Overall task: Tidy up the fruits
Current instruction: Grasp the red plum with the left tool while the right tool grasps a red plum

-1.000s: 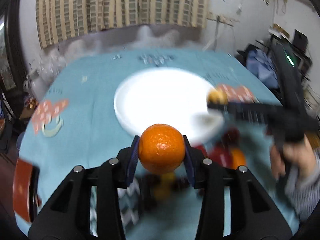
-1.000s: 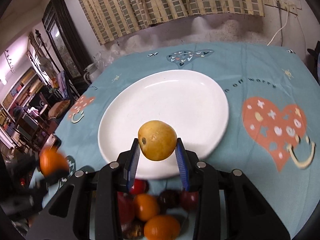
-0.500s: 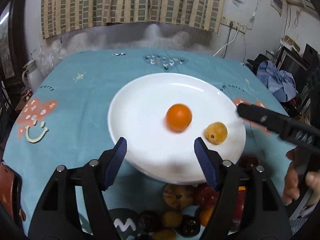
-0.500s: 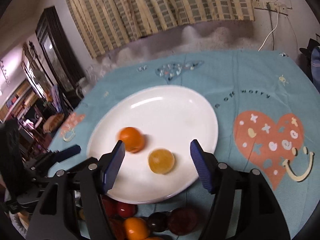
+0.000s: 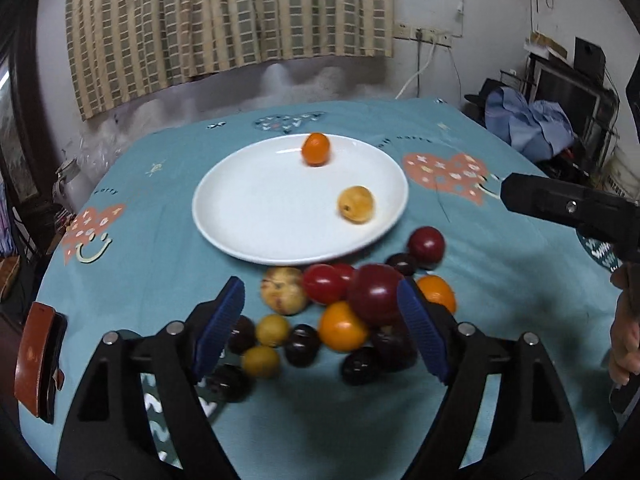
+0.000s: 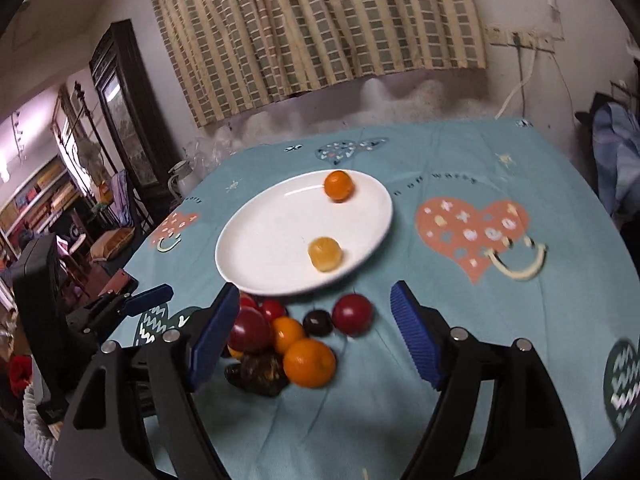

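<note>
Two fruits lie on my white plate [image 5: 240, 216]: an orange [image 5: 315, 149] at its far rim, a yellow fruit [image 5: 355, 209] nearer. My left gripper [image 5: 320, 328] and right gripper [image 6: 312, 332] have just been opening, wide and empty, above the fruit pile [image 5: 340, 312].

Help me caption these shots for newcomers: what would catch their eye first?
The white plate mid-table, holding only an orange at its far edge and a yellow fruit near its right rim. Then the jumbled heap of red, dark and orange fruit on the teal tablecloth just in front of the plate.
</note>
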{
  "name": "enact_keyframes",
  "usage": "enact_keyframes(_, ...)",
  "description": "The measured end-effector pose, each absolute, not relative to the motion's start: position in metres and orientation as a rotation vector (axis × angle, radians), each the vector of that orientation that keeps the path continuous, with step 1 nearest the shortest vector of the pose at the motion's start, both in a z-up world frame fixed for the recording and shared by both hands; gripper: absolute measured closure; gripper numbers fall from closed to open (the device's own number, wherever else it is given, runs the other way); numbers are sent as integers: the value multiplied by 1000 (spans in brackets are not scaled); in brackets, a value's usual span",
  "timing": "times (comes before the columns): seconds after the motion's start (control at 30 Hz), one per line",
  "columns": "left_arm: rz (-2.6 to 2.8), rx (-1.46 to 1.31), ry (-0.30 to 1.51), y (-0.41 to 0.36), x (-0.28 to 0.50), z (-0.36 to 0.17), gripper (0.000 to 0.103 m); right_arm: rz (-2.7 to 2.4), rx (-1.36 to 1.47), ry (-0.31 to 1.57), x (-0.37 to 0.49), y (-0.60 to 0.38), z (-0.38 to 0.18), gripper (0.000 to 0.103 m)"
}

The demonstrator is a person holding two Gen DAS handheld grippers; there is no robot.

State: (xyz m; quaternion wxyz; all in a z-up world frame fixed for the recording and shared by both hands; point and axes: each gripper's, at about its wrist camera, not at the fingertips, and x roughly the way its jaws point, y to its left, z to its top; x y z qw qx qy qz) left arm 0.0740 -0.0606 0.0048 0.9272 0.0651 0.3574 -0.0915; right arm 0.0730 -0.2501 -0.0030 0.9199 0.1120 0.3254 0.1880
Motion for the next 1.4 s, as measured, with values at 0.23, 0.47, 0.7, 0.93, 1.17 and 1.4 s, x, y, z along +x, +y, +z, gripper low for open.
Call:
enact_keyframes(0.23,-187,65,774,-71,82,-11,22,381,294,675,74,-268,-6,25)
enact_keyframes(0.47,-226,42,796,-79,90,-22,41,372,267,675,74,-264,-7,25)
enact_keyframes(0.7,-259,4,810,-76,97,-29,60,366,241,682,76,-259,-12,25)
enact_keyframes(0.93,-265,-39,800,-59,89,-19,61,347,196,703,81,-256,-22,25)
enact_keyframes(1.17,-182,-44,739,-13,72,4,61,393,240,826,109,-246,-48,25)
enact_keyframes(1.4,-189,-84,774,2,83,-7,61,375,243,932,146,-225,-65,49)
